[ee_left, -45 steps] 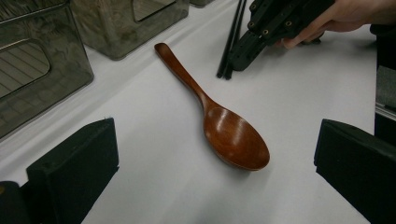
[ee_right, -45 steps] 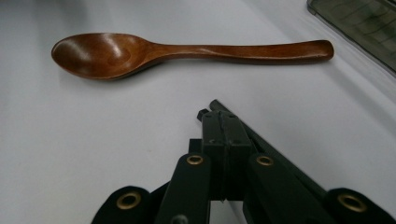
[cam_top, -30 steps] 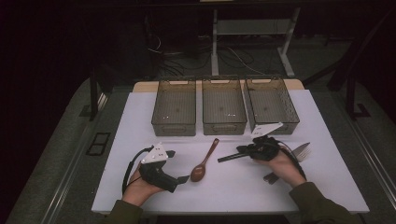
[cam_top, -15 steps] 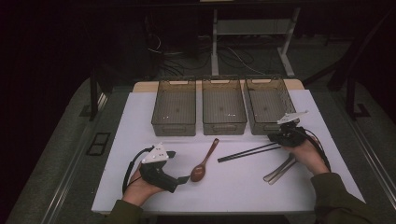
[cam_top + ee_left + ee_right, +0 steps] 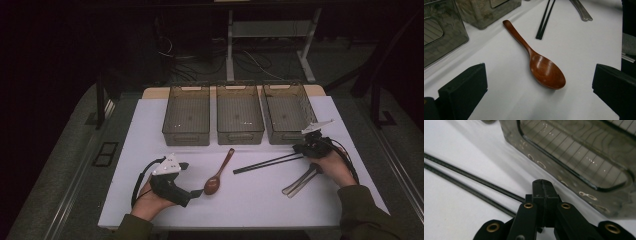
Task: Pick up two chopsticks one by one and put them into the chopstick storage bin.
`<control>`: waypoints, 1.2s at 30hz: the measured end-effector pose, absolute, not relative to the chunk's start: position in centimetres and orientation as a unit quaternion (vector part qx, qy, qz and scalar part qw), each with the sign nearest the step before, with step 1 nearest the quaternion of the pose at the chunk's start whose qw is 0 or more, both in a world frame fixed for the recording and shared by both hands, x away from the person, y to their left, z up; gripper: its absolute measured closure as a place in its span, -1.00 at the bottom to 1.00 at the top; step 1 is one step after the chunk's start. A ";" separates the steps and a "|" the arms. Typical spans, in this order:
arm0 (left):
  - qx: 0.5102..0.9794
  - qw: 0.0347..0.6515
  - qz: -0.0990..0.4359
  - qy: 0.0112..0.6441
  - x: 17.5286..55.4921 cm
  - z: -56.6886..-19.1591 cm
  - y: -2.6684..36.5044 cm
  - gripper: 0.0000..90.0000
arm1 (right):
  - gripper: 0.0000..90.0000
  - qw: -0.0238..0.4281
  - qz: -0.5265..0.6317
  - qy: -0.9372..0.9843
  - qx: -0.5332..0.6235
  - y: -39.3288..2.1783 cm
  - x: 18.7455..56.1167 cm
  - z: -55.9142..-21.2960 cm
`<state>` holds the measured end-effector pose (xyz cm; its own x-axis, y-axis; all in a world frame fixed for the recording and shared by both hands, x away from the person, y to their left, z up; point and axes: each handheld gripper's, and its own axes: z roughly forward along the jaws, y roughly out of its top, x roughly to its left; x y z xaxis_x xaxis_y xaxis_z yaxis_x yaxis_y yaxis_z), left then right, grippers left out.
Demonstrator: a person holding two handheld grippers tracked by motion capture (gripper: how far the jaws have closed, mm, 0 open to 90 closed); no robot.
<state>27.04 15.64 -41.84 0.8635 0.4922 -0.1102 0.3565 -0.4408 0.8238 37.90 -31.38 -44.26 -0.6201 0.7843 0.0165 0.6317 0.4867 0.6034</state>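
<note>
White table fills centre frame, three smoky bins lined up across the upper middle. Left gripper, lower left, jaws spread wide and empty, the wooden spoon lying just ahead. Right gripper, right of centre, jaws pressed together over the near ends of the black chopsticks. Metal tongs lie lower right, arms almost together, gripping nothing.

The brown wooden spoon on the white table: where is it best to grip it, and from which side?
Grip the brown wooden spoon at mid-handle, coming from above with the jaws across the handle. It lies flat, bowl up; the handle is slim and straight, the bowl wide and rounded. The open left gripper already faces the bowl end, so it probably suits best.
</note>
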 end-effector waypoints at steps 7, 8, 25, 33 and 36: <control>0.846 0.466 0.071 0.251 27.0 -41.8 15.7 -1.00 | 1.00 0.124 0.284 0.856 0.413 -31.7 37.1 -44.1; 0.846 0.466 0.071 0.251 27.0 -41.8 15.7 -1.00 | 1.00 0.123 0.282 0.857 0.413 -31.8 37.0 -44.1; 0.847 0.467 0.062 0.247 26.9 -41.8 15.7 -1.00 | 1.00 0.100 0.271 0.874 0.390 -31.9 33.9 -43.7; 0.849 0.462 0.062 0.247 26.6 -42.0 16.2 -1.00 | 1.00 0.099 0.293 0.873 0.377 -31.8 32.9 -43.3; 0.848 0.462 0.063 0.249 26.4 -42.1 16.4 -1.00 | 1.00 0.094 0.332 0.868 0.357 -31.4 32.7 -42.2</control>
